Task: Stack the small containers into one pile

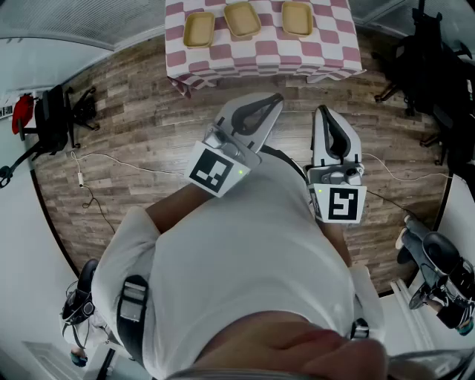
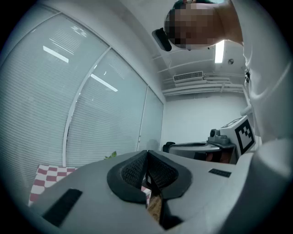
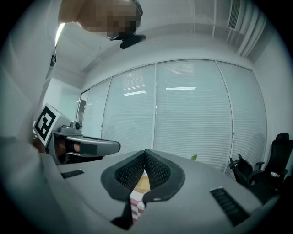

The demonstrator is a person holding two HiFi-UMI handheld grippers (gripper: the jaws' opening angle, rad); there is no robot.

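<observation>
Three small tan containers [image 1: 199, 30] [image 1: 242, 19] [image 1: 297, 18] lie side by side, apart from one another, on a table with a red-and-white checked cloth [image 1: 260, 56] at the top of the head view. My left gripper [image 1: 276, 97] and right gripper [image 1: 321, 109] are held in front of the person's body, short of the table's near edge, and point toward it. Both are shut with nothing between the jaws. In the left gripper view the left gripper's [image 2: 146, 153] pads meet. The right gripper's [image 3: 145, 151] pads meet too, with a tan container [image 3: 143, 183] showing through the gap below them.
Wood floor [image 1: 133, 126] lies between the person and the table. Black office chairs [image 1: 434, 74] stand at the right, and a dark stand with a red item [image 1: 44, 111] at the left. A white cable [image 1: 111, 159] runs over the floor. Blinds cover the glass walls [image 3: 192, 119].
</observation>
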